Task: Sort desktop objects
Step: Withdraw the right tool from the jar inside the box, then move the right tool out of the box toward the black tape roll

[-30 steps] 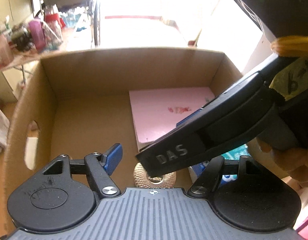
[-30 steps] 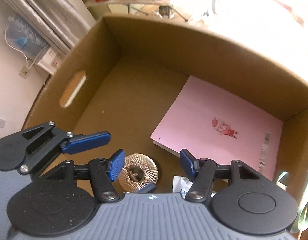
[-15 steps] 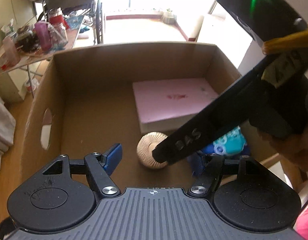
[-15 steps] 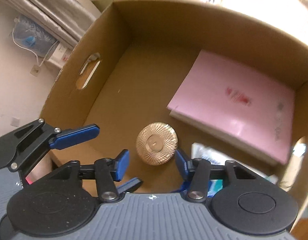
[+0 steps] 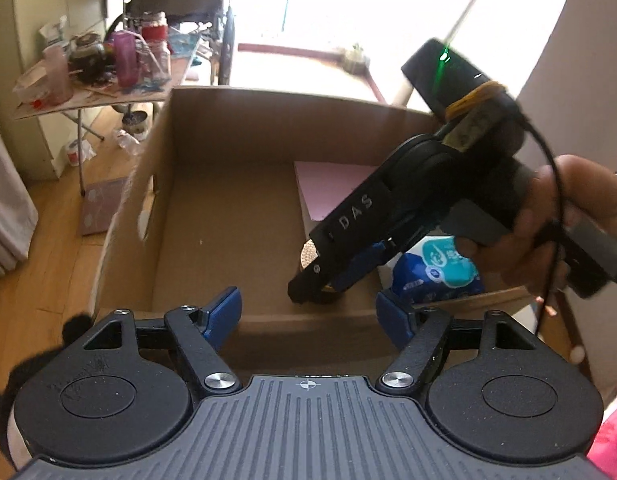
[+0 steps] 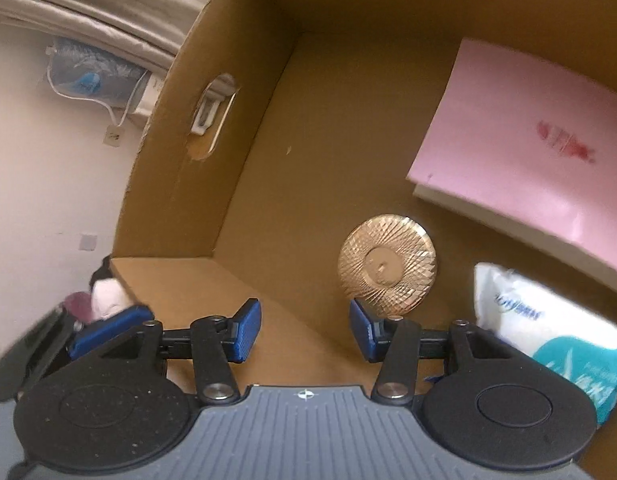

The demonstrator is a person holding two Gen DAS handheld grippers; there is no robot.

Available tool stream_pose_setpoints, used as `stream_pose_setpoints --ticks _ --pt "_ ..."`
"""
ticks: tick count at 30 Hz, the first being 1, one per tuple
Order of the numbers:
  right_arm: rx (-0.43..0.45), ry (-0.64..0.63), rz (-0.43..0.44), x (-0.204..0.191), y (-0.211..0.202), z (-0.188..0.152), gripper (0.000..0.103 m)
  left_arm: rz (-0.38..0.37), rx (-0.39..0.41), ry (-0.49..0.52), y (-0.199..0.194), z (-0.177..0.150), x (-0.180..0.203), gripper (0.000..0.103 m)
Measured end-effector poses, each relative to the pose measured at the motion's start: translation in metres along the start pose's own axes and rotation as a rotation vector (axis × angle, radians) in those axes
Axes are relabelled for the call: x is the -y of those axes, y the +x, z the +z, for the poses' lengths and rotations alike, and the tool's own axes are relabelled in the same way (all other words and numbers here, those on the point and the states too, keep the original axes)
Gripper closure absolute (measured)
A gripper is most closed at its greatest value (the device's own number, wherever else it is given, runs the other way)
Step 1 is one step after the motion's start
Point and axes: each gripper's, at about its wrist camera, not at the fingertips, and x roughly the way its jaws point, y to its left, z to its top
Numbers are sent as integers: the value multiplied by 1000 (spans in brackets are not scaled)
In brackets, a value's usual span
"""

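A round jar with a ribbed gold lid (image 6: 386, 266) stands on the floor of a cardboard box (image 5: 268, 96), beside a pink book (image 6: 520, 136) and a blue-and-teal tissue pack (image 6: 548, 320). My right gripper (image 6: 304, 328) is low inside the box, open, with nothing between its fingers. The jar sits just beyond its right fingertip. In the left wrist view the right gripper (image 5: 324, 280) hides most of the jar (image 5: 308, 256). My left gripper (image 5: 308, 316) hovers over the box's near rim with its jaws opening and nothing between them.
A hand (image 5: 568, 208) holds the right gripper from the right. The box's left wall has a handle hole (image 6: 212, 108). Outside, a cluttered folding table (image 5: 108, 64) stands at the back left, and a flat purple box (image 5: 100, 208) lies on the wooden floor.
My left gripper has drawn back and up out of the box and its jaws have widened. My right gripper has narrowed and dropped lower toward the jar, which has stayed put.
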Motion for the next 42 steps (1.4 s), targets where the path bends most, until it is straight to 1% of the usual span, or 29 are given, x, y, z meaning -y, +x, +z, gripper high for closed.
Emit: stream_pose_setpoints --ticks 4,7,11,14,15,19,21,23,25,27,29,31,32,33,34,36,37,38,39,40,42 --pt "-23 -15 -11 -3 7 -1 51 3 50 -21 -18 -24 7 26" --pt "-12 -18 -52 -4 11 -1 52 0 72 -50 -25 -43 15 26" --pt "58 -5 -79 -2 5 -2 51 3 99 -89 -31 -69 23 25" --pt "98 48 -72 4 0 -1 51 3 103 -110 -32 -81 26 26" --pt "114 69 -73 17 -2 0 51 8 104 -113 -31 -84 25 25" --pt "177 146 -84 27 -5 -5 51 24 102 -130 -29 -96 22 25" --pt "211 177 -72 30 -11 -9 51 46 104 -130 -29 -100 21 25" --pt "254 172 -67 28 -21 -17 51 69 106 -129 -28 -103 19 25" --pt "302 100 -58 17 -38 -31 51 91 112 -122 -27 -107 18 26" --pt "339 -8 -58 -3 -53 -51 51 117 116 -112 -26 -111 17 26" --pt "348 -119 -44 -25 -59 -73 51 137 116 -98 -24 -115 19 26" --pt "328 -227 -47 -49 -56 -85 50 147 109 -89 -21 -119 20 26" --pt "335 -283 -68 -59 -52 -96 50 151 107 -81 -20 -121 21 26" --pt "338 -361 -109 -71 -46 -107 50 156 107 -72 -20 -123 23 26" --pt "330 -408 -132 -79 -40 -112 52 163 108 -59 -20 -125 25 26" --pt "302 -418 -151 -86 -23 -119 55 174 108 -38 -21 -130 28 26" --pt "276 -424 -142 -88 -16 -121 61 175 110 -34 -23 -132 29 26" --pt "263 -430 -146 -90 -7 -122 62 177 111 -33 -24 -135 30 26" --pt "259 -444 -174 -92 3 -123 62 179 112 -34 -25 -136 31 26" --pt "259 -466 -197 -95 4 -130 62 181 115 -34 -27 -139 31 26" --pt "253 -486 -218 -97 17 -133 63 185 117 -38 -29 -143 31 26"
